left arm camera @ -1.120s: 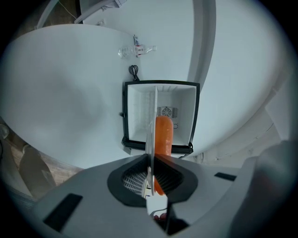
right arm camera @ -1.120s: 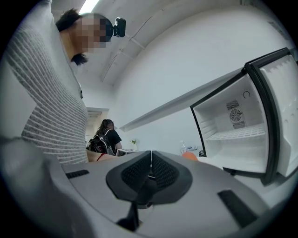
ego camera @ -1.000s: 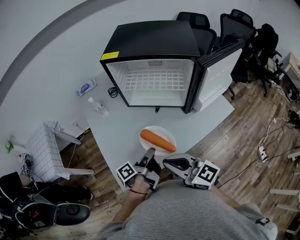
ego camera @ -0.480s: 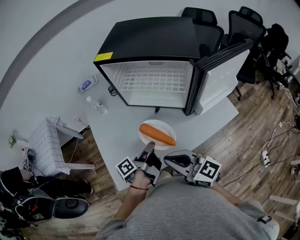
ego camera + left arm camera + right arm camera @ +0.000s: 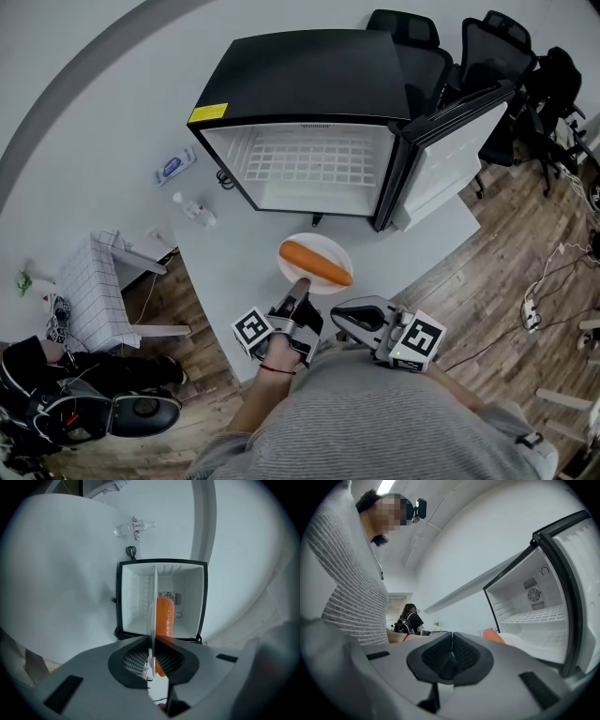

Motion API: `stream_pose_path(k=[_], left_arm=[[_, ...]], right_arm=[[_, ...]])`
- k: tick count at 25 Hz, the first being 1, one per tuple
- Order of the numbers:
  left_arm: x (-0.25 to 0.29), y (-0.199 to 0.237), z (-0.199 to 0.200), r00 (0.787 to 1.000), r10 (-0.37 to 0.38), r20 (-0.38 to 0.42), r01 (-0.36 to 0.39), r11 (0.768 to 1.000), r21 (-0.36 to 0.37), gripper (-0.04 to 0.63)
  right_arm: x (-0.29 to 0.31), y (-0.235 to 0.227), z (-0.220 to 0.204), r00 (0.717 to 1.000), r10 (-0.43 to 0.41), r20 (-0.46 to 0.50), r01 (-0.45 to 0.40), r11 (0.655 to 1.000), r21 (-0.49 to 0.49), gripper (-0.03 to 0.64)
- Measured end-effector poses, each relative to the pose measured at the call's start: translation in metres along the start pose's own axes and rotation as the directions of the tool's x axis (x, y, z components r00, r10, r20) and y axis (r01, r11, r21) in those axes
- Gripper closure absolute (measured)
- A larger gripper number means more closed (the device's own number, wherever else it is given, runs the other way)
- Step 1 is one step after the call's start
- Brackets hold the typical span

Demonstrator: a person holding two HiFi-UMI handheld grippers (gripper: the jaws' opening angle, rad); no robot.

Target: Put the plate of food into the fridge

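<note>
With the left tool (image 5: 300,287) pinching the plate (image 5: 328,246) by its 6 o'clock rim and the right tool (image 5: 342,317) pressed together, empty, keep the plate level and the orange food (image 5: 314,262) steady while easing toward the open fridge (image 5: 300,75) at 12 o'clock.

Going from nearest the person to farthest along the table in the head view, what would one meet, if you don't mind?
The left gripper, shut on the plate's near rim → plate carrying the orange food → open fridge with its wire shelf.
</note>
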State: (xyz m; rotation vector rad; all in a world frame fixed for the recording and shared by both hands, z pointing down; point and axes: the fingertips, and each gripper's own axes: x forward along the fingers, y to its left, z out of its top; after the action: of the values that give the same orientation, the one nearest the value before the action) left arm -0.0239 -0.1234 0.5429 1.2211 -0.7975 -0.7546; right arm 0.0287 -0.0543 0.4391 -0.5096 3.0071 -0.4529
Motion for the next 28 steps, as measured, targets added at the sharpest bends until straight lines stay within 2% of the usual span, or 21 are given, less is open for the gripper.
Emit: stream_pose_path(k=[5,9,15,20,28], left_arm=[[0.003,0.004,0.004,1.0,0.014,-0.021,-0.014,1.0,0.01,0.555],[0.007,-0.001,0.009,1.0,0.004,-0.013,-0.004,1.0,-0.011,0.555],[0.019,-0.006,0.031,1.0,-0.005,0.008,0.005,1.0,0.002,0.555],[0.034,-0.01,0.055,1.0,-0.009,0.013,0.008,0.998,0.061,0.555],[0.062,-0.011,0.088,0.999,-0.003,0.045,-0.001,0.996,0.087,0.555]], right_arm=[[0.006,-0.003,0.005,1.0,-0.011,0.0,0.011,1.0,0.001,0.603],[0.006,-0.009,0.005,0.999,-0.033,0.006,0.033,0.999,0.008,0.603],[0.008,-0.014,0.007,0.999,-0.043,0.016,0.043,0.999,0.009,0.603],[0.007,-0.017,0.006,0.999,-0.05,0.009,0.05,0.999,0.012,0.603],[0.006,-0.023,0.003,0.999,-0.053,-0.005,0.053,0.998,0.026,0.603]])
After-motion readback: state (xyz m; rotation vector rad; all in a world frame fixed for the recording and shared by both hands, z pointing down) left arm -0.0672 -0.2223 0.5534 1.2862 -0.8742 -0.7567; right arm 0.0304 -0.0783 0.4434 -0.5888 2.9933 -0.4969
